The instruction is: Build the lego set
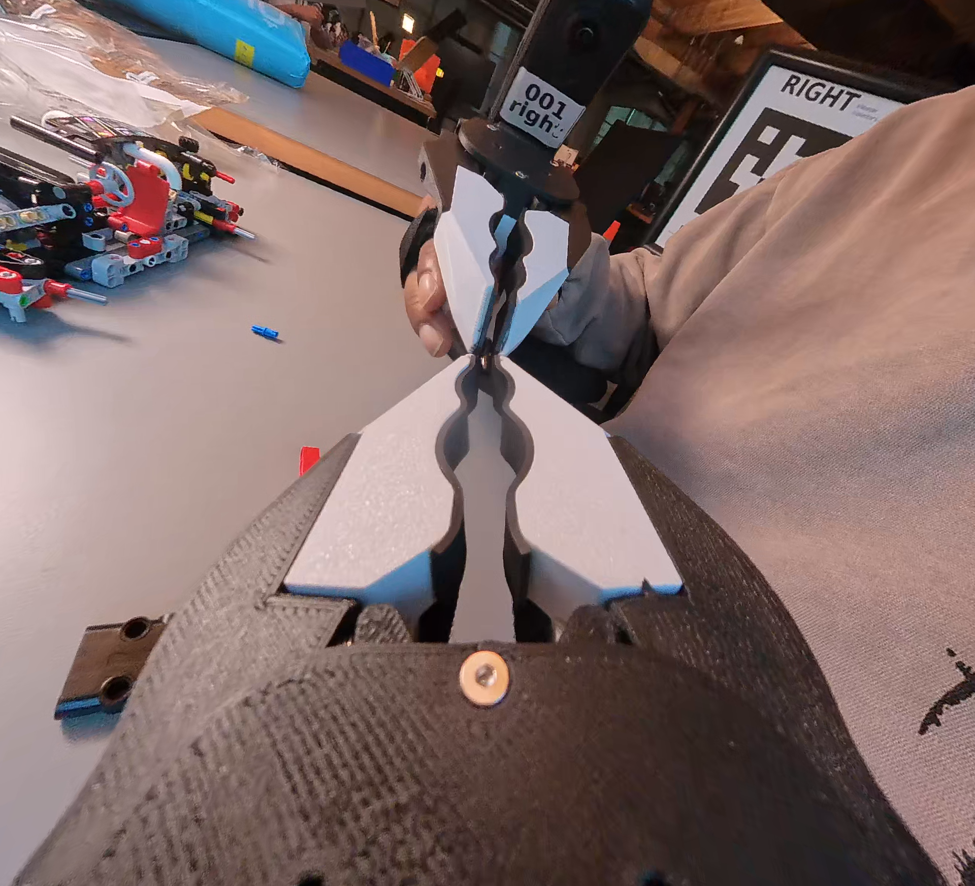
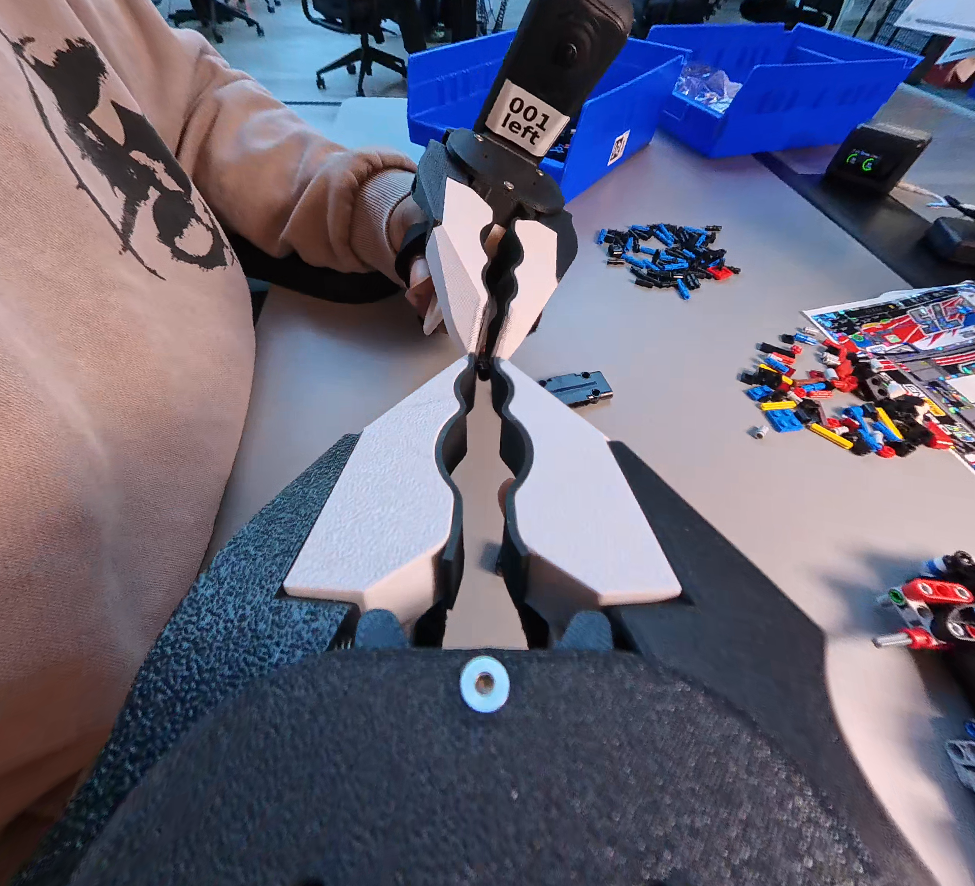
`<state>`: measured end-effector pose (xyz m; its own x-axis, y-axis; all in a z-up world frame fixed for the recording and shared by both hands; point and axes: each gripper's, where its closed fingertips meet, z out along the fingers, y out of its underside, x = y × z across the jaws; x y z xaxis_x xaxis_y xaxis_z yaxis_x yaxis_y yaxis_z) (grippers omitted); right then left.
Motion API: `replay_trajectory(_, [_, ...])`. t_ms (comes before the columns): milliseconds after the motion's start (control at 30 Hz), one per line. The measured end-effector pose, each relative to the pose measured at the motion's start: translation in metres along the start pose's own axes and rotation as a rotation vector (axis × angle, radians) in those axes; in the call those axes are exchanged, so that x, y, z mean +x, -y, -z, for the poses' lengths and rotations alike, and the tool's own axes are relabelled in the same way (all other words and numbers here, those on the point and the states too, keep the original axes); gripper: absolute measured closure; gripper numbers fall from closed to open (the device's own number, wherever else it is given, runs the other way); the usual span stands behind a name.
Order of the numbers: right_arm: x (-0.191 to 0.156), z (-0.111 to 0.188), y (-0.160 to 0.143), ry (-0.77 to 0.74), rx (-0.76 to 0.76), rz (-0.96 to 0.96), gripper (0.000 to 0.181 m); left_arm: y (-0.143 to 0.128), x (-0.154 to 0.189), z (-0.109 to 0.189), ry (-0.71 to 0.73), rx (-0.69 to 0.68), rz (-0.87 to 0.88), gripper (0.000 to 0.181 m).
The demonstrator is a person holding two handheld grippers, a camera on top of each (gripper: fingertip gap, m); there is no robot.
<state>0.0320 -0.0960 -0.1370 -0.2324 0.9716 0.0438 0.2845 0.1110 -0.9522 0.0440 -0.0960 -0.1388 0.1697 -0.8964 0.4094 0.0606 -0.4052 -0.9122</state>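
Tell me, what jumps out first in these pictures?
Two handheld grippers meet tip to tip in mid-air: the left gripper and the right gripper pinch one tiny dark piece between them. Behind lie a half-built lego vehicle and loose lego pieces on the grey table.

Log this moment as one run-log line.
left hand-held gripper: shut on small black piece | right hand-held gripper: shut on same piece, tip to tip | lego car: on table
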Motion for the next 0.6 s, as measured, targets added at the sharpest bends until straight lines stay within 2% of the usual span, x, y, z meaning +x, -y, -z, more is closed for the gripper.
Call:
replay_trajectory(133, [0.001, 0.002, -0.001, 0.003, -0.007, -0.007, 0.18, 0.0, -0.003, -0.002, 0.017, 0.005, 0.012, 0.179])
replay_trajectory(167, [0.003, 0.003, -0.006, -0.006, -0.036, -0.01, 0.179, -0.004, -0.007, -0.003, 0.053, -0.015, -0.003, 0.176])
replay_trajectory(200, [0.007, 0.007, -0.012, -0.017, -0.073, -0.01, 0.18, -0.008, -0.011, -0.004, 0.088, -0.044, -0.022, 0.166])
replay_trajectory(267, [0.011, 0.016, -0.041, -0.011, -0.23, -0.039, 0.18, -0.019, -0.02, -0.004, 0.155, -0.119, -0.053, 0.161])
replay_trajectory(333, [0.023, 0.028, -0.08, -0.072, -0.423, -0.026, 0.18, -0.032, -0.027, -0.004, 0.213, -0.217, -0.088, 0.168])
replay_trajectory(400, [0.02, 0.032, -0.103, -0.065, -0.529, -0.033, 0.179, -0.043, -0.027, -0.006, 0.229, -0.3, -0.134, 0.173])
replay_trajectory(600, [0.009, 0.019, -0.108, -0.015, -0.54, -0.012, 0.179, -0.069, -0.031, -0.01, 0.265, -0.453, -0.191, 0.172])
